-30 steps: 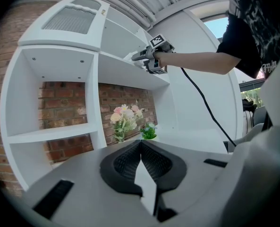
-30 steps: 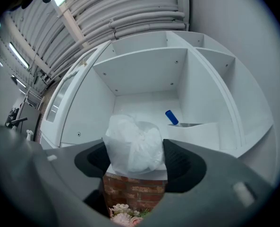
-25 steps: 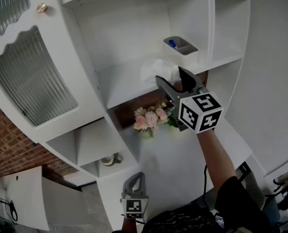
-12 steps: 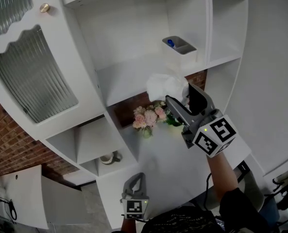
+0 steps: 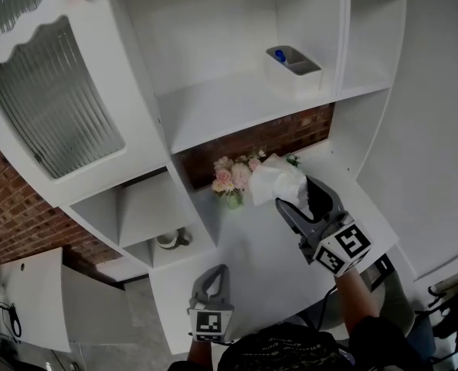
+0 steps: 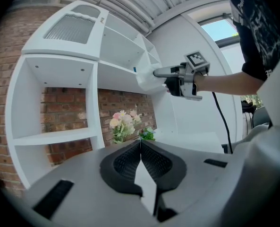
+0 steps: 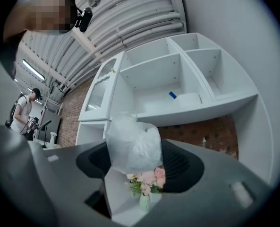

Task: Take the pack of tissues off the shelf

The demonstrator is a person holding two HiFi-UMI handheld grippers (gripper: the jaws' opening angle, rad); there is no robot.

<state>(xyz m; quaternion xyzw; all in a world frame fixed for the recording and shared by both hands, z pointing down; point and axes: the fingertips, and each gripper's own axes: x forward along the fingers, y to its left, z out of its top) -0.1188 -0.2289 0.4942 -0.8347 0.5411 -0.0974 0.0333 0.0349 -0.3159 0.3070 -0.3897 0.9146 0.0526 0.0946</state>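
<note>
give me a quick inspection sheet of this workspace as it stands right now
surface: white counter, flowers standing at its back
job's things: pack of tissues off the shelf, held above the counter
clutter: flower vase; grey bin with a blue item on the shelf; cup in a lower cubby
grippers: right hand-held gripper shut on the pack of tissues; left hand-held gripper shut, nothing between its jaws
cables: black cable hanging from the right hand-held gripper
surroundings: brick wall, ribbed-glass cabinet door, a person standing in the background
</note>
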